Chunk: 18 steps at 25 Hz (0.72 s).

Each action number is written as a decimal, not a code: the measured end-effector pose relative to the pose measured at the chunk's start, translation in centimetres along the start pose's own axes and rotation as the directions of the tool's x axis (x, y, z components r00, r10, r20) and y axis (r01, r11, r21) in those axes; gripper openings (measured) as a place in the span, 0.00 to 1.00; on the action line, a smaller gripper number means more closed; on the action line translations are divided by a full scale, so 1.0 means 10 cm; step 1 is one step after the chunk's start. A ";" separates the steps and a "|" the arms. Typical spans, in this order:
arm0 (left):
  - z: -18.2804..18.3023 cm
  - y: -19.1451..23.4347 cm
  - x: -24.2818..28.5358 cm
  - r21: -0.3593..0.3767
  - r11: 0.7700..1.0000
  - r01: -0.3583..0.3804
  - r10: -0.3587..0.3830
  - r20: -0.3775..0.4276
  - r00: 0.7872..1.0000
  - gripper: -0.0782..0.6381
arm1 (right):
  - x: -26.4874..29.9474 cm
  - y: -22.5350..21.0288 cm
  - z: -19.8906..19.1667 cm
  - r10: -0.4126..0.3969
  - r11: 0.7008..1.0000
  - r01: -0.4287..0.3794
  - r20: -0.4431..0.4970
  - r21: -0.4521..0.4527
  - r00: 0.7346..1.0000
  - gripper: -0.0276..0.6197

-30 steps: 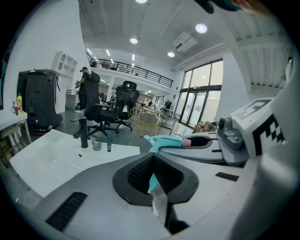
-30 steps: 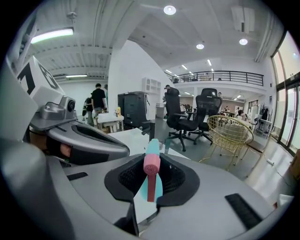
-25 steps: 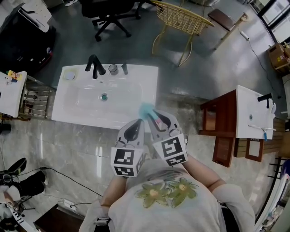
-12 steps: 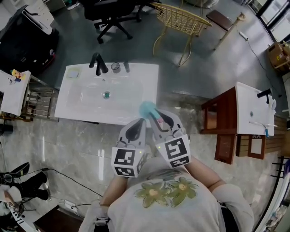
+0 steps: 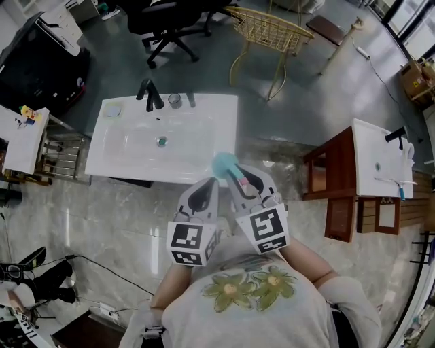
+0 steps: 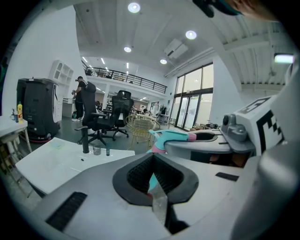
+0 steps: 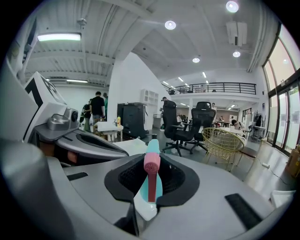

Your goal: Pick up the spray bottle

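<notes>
The spray bottle (image 5: pixel 224 165) has a teal head and a pink nozzle. It hangs above the floor just off the front right corner of the white sink (image 5: pixel 224 136). My right gripper (image 5: pixel 234 178) is shut on it. In the right gripper view the bottle (image 7: pixel 152 180) stands between the ribbed pads of the right gripper (image 7: pixel 152 161), nozzle towards the camera. My left gripper (image 5: pixel 204 187) is close beside it on the left with its jaws together. In the left gripper view a thin clear and teal sliver that I cannot identify shows inside the left gripper (image 6: pixel 152 157). The bottle's head (image 6: pixel 173 137) sticks out to its right.
A black faucet (image 5: pixel 148 94) and a small cup (image 5: pixel 175 100) stand on the sink's far rim. Beyond the sink are a yellow wire chair (image 5: pixel 272 30) and a black office chair (image 5: pixel 170 20). A wooden cabinet (image 5: pixel 336 197) carrying a second basin stands at the right.
Both grippers, still side by side, have risen a little with the bottle. The bottle's head has shifted slightly right, and the sink has slid away below.
</notes>
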State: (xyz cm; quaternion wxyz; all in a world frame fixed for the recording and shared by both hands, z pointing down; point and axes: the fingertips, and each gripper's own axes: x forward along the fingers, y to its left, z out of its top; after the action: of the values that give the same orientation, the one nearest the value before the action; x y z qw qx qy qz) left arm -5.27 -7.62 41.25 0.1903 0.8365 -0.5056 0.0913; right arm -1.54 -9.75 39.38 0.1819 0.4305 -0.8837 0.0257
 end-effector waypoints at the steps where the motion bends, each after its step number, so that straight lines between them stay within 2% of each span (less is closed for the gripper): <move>1: 0.00 0.00 -0.02 0.000 1.000 -0.001 0.001 0.001 1.000 0.12 | -0.01 0.01 0.00 -0.002 1.000 0.002 0.000 0.000 1.000 0.16; 18: -0.06 -0.05 0.01 -0.010 1.000 0.021 -0.022 -0.013 1.000 0.12 | -0.04 0.00 -0.09 -0.015 1.000 0.015 -0.025 -0.004 1.000 0.16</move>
State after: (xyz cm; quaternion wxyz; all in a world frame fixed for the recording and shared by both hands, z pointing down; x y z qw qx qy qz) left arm -4.77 -7.24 41.75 0.1986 0.8404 -0.4957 0.0924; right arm -1.06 -9.32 40.05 0.1942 0.4363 -0.8782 0.0281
